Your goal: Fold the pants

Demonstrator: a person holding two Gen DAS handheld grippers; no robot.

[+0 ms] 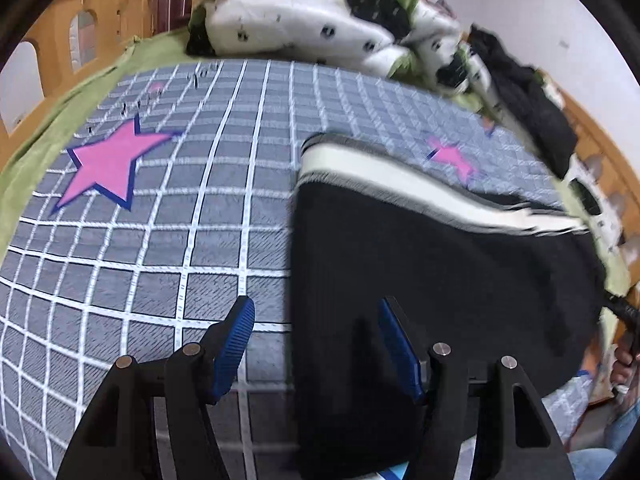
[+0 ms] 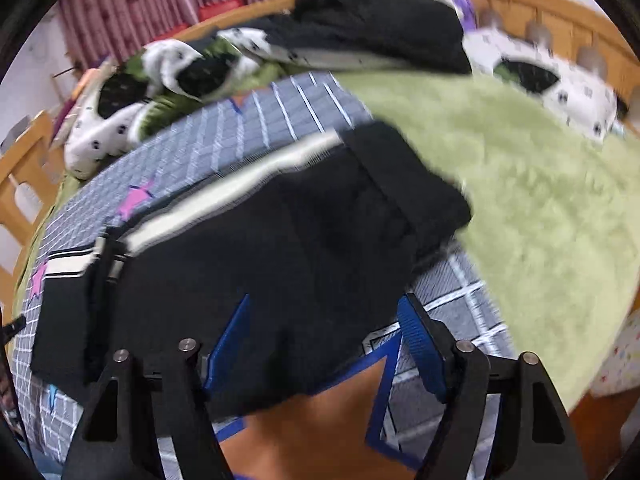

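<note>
Pants [image 1: 432, 264] are lying folded on the bed's grey checked quilt [image 1: 160, 240], a black bundle with a cream side stripe running from mid-frame toward the right edge in the left wrist view. That stripe is marking the long axis — roughly across the picture, slanting down to the right.

Left tool [image 1: 316, 344] is hovering at the bundle's left border, jaws apart and gripping nothing: one blue pad is sitting over bare quilt, the other over black cloth, so the fabric edge is falling between them.

In the right wrist view the right tool [image 2: 324, 344] is poised over the near edge of the same pants [image 2: 280, 240], which are spreading up and left from it. Its jaws are released too, with only cloth and an orange star patch [image 2: 312, 432] showing beneath them — no pinch is visible. Both views are blurring with motion.

Judging by position, either hand is near enough to take an edge; both tools are pointing steeply down at the bed. Green blanket [image 2: 520, 200] is lying to the right, with a dark clothes pile [image 2: 380, 20] beyond.
</note>
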